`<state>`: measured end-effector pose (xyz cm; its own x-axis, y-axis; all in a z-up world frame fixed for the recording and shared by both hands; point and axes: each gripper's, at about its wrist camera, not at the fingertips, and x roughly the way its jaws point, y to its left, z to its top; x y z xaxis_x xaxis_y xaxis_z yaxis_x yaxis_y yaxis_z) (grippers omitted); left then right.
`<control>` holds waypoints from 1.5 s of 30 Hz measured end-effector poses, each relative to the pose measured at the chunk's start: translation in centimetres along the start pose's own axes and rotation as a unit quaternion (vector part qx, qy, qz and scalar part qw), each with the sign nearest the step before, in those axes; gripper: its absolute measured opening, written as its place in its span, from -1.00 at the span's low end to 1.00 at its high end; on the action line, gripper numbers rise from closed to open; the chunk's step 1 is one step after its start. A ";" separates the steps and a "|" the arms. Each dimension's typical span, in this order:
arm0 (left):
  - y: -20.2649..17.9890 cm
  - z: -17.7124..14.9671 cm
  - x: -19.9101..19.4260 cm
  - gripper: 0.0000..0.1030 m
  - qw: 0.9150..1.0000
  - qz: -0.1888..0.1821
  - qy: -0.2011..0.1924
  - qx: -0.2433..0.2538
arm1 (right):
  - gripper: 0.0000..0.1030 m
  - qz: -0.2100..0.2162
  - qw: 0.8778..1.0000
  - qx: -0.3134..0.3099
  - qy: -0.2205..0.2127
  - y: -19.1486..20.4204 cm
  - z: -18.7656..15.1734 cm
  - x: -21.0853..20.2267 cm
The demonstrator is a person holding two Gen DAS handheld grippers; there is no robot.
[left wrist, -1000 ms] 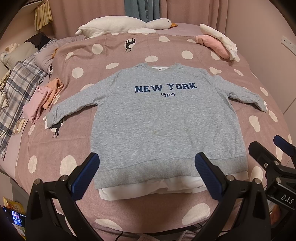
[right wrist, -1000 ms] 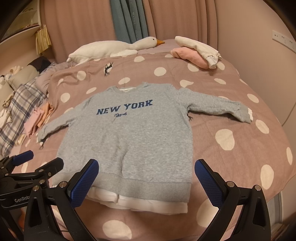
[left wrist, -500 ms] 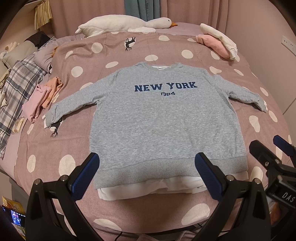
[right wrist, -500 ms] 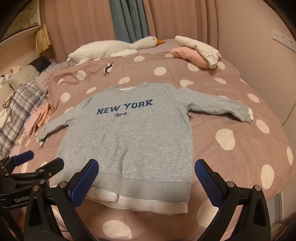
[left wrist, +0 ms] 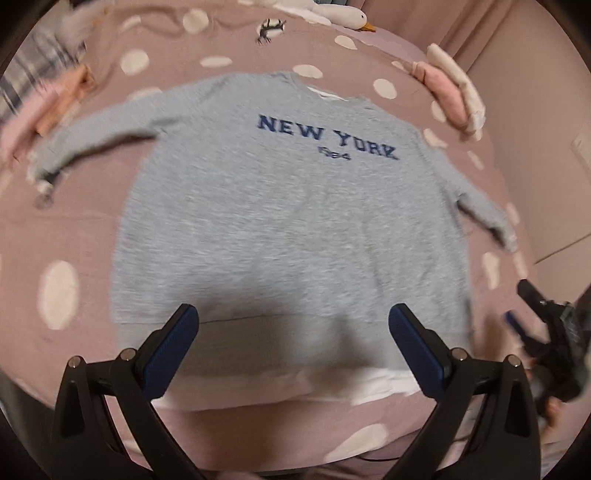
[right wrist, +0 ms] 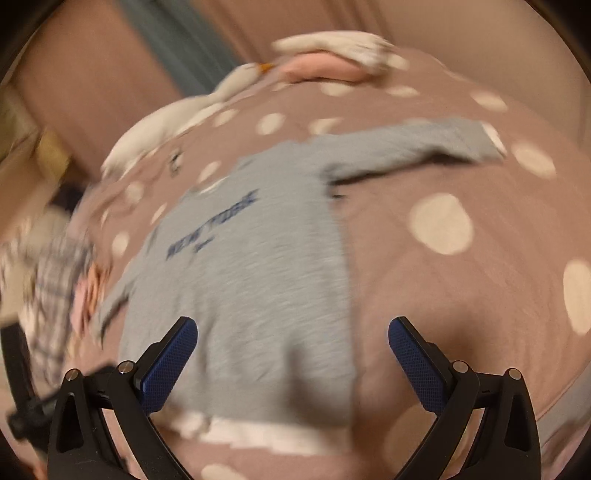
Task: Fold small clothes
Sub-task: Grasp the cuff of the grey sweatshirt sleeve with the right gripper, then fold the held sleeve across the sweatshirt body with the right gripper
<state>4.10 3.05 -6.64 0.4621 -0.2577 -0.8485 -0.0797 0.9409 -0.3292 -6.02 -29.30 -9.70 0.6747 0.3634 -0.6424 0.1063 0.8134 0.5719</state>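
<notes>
A grey "NEW YORK" sweatshirt point(left wrist: 288, 221) lies flat, front up, on the pink polka-dot bed, sleeves spread, with a white hem showing below its grey band. It also shows in the right wrist view point(right wrist: 251, 280). My left gripper point(left wrist: 293, 332) is open and empty, hovering over the sweatshirt's bottom hem. My right gripper point(right wrist: 293, 343) is open and empty, over the sweatshirt's lower right corner. The right gripper also shows at the right edge of the left wrist view point(left wrist: 546, 325). Both views are blurred by motion.
A white goose plush point(left wrist: 332, 11) lies at the head of the bed. Folded pink and white clothes point(left wrist: 450, 92) sit at the back right. Pink and orange clothes point(left wrist: 48, 99) and a plaid blanket point(right wrist: 55, 280) lie at the left. A wall point(left wrist: 546, 110) is at the right.
Both grippers have moved forward and lower towards the sweatshirt's hem and tilted; the views are now blurred. The sweatshirt has not moved. Both grippers stay open.
</notes>
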 end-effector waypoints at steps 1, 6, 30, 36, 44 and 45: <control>0.2 0.2 0.3 0.99 1.000 -0.019 0.005 -0.012 | 0.98 0.019 0.999 0.043 -0.005 -2.0 0.7 0.1; -0.3 1.5 1.4 0.99 0.998 -0.046 0.019 -0.035 | 0.99 0.024 0.988 0.141 -0.054 -8.2 3.6 -0.4; 3.4 6.7 3.2 0.99 0.997 0.018 0.001 -0.072 | -0.55 -0.014 0.948 0.298 -0.112 -16.6 15.9 5.7; 5.6 6.4 1.8 0.99 0.996 0.016 -0.014 -0.089 | -0.56 -0.075 0.984 0.084 -0.138 -5.4 19.7 3.0; 8.5 4.8 0.3 0.99 0.993 0.008 -0.017 -0.115 | -0.58 -0.113 0.966 -0.204 -0.115 15.1 18.3 6.6; 9.0 4.6 0.2 0.99 0.993 0.009 -0.017 -0.118 | -0.58 -0.118 0.961 -0.224 -0.108 16.4 17.5 7.5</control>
<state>7.51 12.44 -7.83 0.4883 -0.2299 -0.8418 -0.2907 0.8667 -0.4053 13.55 -21.16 3.84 0.8113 0.0815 -0.5790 -0.0180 0.9933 0.1145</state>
